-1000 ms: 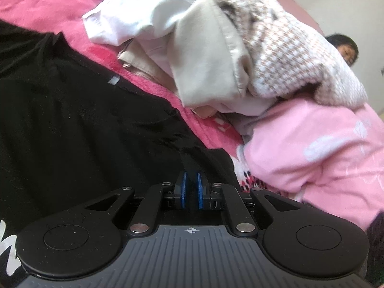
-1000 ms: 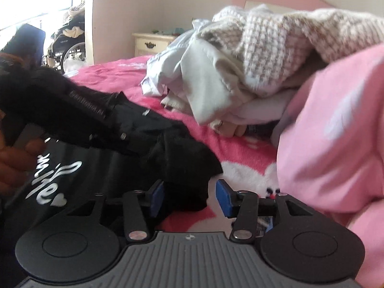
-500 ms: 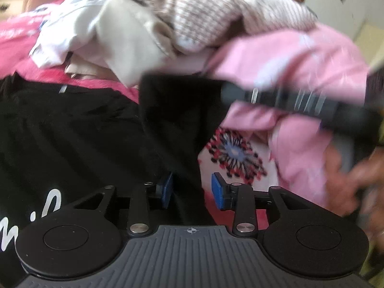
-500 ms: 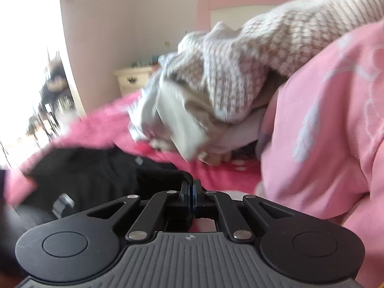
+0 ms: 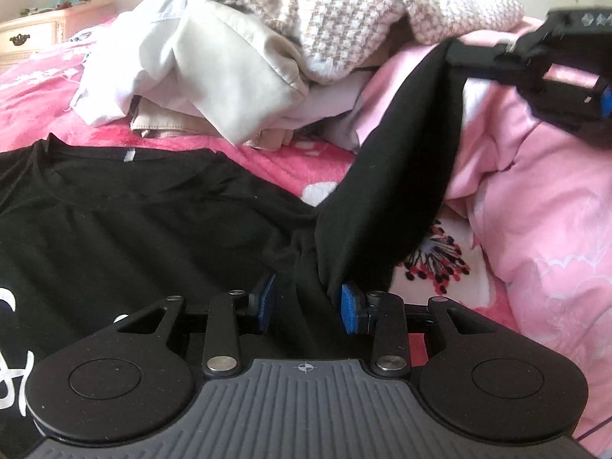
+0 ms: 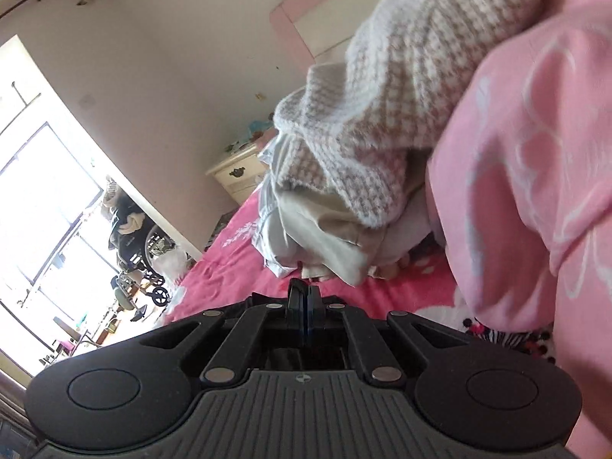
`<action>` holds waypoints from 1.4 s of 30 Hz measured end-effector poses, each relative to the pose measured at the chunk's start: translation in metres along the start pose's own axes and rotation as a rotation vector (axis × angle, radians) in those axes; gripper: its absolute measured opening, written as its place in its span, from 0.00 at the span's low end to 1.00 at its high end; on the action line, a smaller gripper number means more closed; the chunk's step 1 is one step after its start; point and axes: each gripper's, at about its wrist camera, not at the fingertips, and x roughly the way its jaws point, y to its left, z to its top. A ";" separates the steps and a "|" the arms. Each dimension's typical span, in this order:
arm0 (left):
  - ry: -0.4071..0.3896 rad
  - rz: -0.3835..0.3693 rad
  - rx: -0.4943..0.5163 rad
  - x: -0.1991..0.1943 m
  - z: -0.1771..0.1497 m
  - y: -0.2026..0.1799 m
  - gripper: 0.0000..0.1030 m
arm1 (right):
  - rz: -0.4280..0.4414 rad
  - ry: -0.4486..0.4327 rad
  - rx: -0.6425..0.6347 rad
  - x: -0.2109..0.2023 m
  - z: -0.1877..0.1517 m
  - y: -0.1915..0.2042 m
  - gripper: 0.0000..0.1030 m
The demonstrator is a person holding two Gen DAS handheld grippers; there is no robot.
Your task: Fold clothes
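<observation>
Left jaws: left gripper (image 5: 306, 300) part open, bunched black fabric between the pads, grip unclear.
Right jaws: right gripper (image 6: 305, 298) pinched shut, lifting the sleeve (image 5: 397, 176).
Black T-shirt (image 5: 134, 222): flat on the pink bed (image 5: 38, 88), white lettering.
Around: clothes pile (image 5: 248, 57) behind the collar; pink quilt (image 5: 535, 210) hard against the right.

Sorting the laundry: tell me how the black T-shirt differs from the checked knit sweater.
The black T-shirt is smooth and dark with white lettering; the sweater is chunky, beige-and-white checked. The T-shirt lies spread on the bed, one sleeve raised; the sweater sits crumpled atop a clothes pile. Both are unfolded.
</observation>
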 end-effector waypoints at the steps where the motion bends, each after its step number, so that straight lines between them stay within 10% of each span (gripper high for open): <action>1: -0.010 -0.002 0.003 -0.003 0.000 -0.002 0.34 | -0.001 0.005 0.008 0.003 0.000 -0.001 0.03; 9: -0.180 -0.084 0.114 -0.038 -0.005 -0.035 0.34 | -0.025 0.013 0.000 0.009 -0.003 -0.002 0.03; 28: 0.012 -0.039 0.173 0.058 0.007 -0.071 0.34 | -0.150 0.086 -0.074 0.025 -0.020 -0.015 0.07; 32: 0.042 -0.028 0.186 0.066 0.006 -0.068 0.34 | -0.164 0.002 -0.114 0.013 -0.020 -0.010 0.38; 42: 0.085 -0.021 0.267 0.087 0.012 -0.080 0.34 | -0.195 -0.159 -0.215 -0.006 -0.022 0.005 0.42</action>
